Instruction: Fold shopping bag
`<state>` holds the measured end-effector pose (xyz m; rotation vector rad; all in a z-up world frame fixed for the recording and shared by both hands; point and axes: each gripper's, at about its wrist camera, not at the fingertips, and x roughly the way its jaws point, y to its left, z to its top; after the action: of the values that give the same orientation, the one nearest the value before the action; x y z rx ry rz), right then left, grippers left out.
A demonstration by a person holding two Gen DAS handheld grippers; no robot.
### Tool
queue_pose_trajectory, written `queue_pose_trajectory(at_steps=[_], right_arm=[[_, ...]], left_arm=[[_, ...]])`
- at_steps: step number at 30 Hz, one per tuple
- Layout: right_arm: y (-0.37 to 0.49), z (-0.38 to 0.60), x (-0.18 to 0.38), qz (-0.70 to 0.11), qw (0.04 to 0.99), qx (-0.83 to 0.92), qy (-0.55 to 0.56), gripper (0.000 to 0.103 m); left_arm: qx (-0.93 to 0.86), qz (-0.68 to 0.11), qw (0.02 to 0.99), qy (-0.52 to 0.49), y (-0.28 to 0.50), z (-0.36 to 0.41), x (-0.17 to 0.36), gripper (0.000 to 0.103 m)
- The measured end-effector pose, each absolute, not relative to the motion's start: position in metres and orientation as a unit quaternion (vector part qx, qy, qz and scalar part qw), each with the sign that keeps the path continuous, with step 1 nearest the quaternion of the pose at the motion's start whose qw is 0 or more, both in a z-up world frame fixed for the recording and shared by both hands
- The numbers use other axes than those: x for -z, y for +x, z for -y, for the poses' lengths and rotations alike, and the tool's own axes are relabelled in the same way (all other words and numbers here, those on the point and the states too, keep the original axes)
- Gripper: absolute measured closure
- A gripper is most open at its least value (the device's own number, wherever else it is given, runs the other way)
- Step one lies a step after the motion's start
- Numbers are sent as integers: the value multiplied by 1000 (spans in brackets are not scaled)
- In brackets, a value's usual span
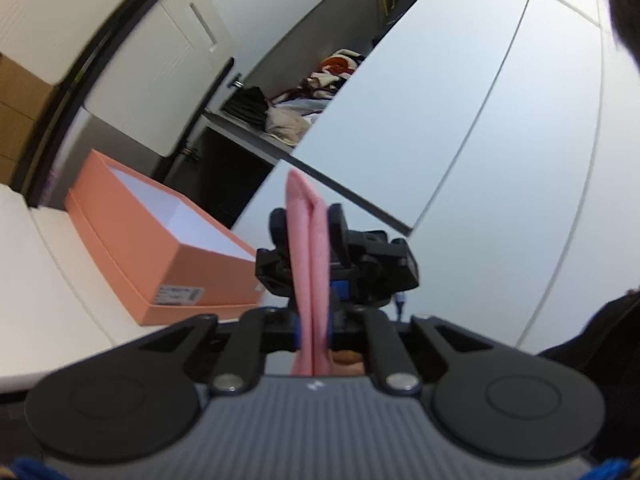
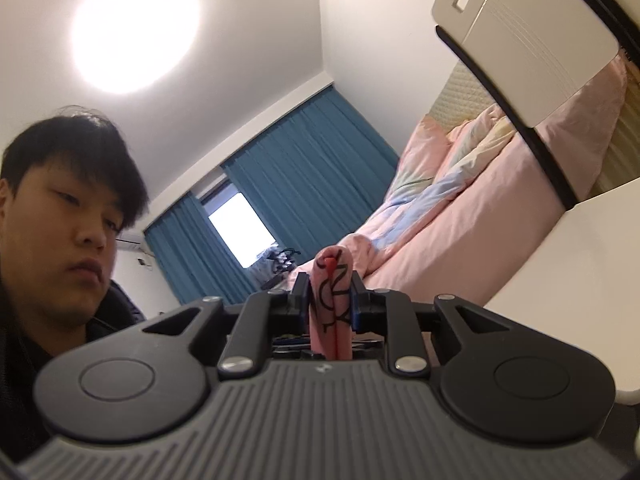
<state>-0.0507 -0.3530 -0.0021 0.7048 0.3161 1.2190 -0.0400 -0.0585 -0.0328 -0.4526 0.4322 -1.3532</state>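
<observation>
With both tongs, left (image 1: 310, 240) and right (image 2: 331, 300), shut tight on the pink bag (image 1: 308, 264), keep hands level, pull cloth flat, then fold neatly onto the table (image 1: 48, 300).

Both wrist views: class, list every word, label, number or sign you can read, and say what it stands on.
Nothing can be read outright.
Sticker on the orange box: print too small and blurred.
Black lettering on the pink bag: folded, broken strokes only.
Small emblem on the right gripper body: too small.
Left gripper emblem: blurred.

White table (image 1: 48, 280), open salmon shoebox (image 1: 160, 248) on it (white inside)
</observation>
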Motion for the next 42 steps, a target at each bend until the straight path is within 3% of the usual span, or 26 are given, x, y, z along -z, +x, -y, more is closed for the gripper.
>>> queue_pose_trajectory(at_steps=[2,4,15,24,29,35,42], right_arm=[[-51,357,4,-150,769,-535,315,69],[-51,361,7,-157,791,-506,307,68],[-76,344,4,-199,921,-298,154,68],[-116,295,42,-319,916,-240,41,68],[-122,274,114,-393,896,-206,27,68],[-103,259,259,-536,823,-188,-3,66],[-71,258,380,-562,821,-91,-24,62]], left_arm=[[589,-204,760,-185,-41,62,32,95],[556,-216,786,-162,-39,66,32,95],[325,-224,918,-30,-55,79,12,91],[208,-238,948,-7,-74,64,-12,89],[187,-189,964,8,-84,61,-31,89],[142,-215,966,-21,-57,34,-10,88],[109,-265,957,-43,-31,10,15,84]])
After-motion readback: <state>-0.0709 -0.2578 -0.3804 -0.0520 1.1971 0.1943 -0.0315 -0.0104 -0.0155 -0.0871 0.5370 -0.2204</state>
